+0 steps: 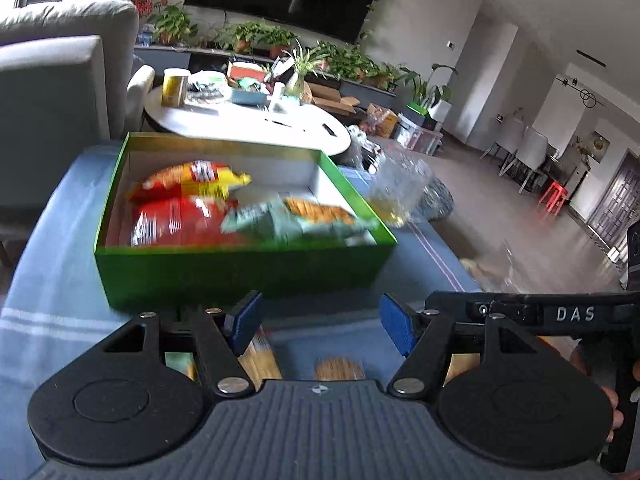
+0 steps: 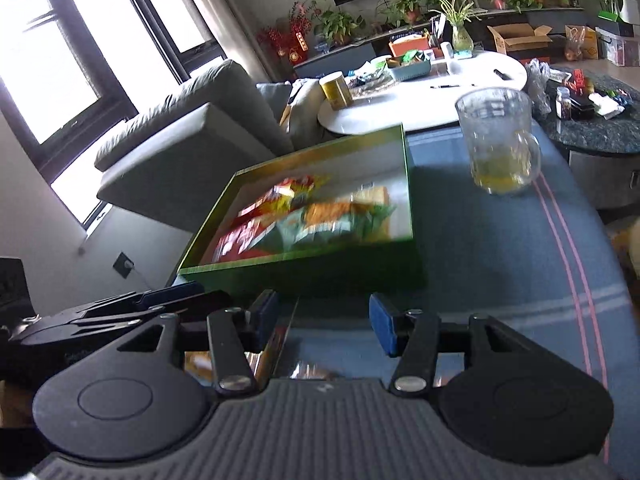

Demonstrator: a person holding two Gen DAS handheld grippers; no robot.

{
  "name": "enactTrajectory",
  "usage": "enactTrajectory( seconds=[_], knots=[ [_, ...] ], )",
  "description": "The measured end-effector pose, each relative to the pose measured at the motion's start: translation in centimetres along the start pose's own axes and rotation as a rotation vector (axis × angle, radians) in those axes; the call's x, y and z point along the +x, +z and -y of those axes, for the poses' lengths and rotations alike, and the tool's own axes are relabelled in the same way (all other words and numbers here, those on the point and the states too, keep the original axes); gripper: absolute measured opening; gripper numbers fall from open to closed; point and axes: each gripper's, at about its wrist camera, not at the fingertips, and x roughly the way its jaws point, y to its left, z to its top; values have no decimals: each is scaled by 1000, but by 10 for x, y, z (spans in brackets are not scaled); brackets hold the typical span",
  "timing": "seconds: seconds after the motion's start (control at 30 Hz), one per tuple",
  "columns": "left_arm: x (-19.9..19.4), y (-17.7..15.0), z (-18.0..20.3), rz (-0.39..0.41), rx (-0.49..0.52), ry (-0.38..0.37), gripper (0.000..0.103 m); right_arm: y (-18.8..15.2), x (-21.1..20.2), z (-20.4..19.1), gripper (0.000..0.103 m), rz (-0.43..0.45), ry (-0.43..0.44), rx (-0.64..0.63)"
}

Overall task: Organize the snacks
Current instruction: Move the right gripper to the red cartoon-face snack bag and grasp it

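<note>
A green box [image 1: 224, 272] sits on the blue tablecloth and holds red and yellow snack bags [image 1: 180, 200] and a pale green cracker bag [image 1: 296, 216]. It also shows in the right wrist view [image 2: 320, 272]. My left gripper [image 1: 320, 320] is open just in front of the box, above a yellow snack packet [image 1: 260, 356] lying on the cloth. My right gripper [image 2: 324, 320] is open in front of the box, over a packet [image 2: 276, 344] partly hidden under its left finger. The right gripper's body [image 1: 560, 314] shows at the left view's right edge.
A glass mug [image 2: 498, 140] with yellow liquid stands right of the box. A white round table [image 1: 248, 124] with clutter lies beyond. A grey sofa [image 2: 184, 140] is on the left. The cloth [image 2: 500, 260] has pink stripes near its right edge.
</note>
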Motion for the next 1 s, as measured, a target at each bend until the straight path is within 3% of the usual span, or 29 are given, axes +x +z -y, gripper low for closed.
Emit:
enactTrajectory(
  seconds=[0.43,0.63,1.0],
  knots=[
    [-14,-50,37,-98,64,-146,62,-79,-42,10,58,-23,-204,46],
    [-8,-67,58,-151,116,-192,62,-101,-57,20,60,-15,-228,100],
    [5,-84,71,-211,149,-203,62,-126,-59,32,61,-22,-274,166]
  ],
)
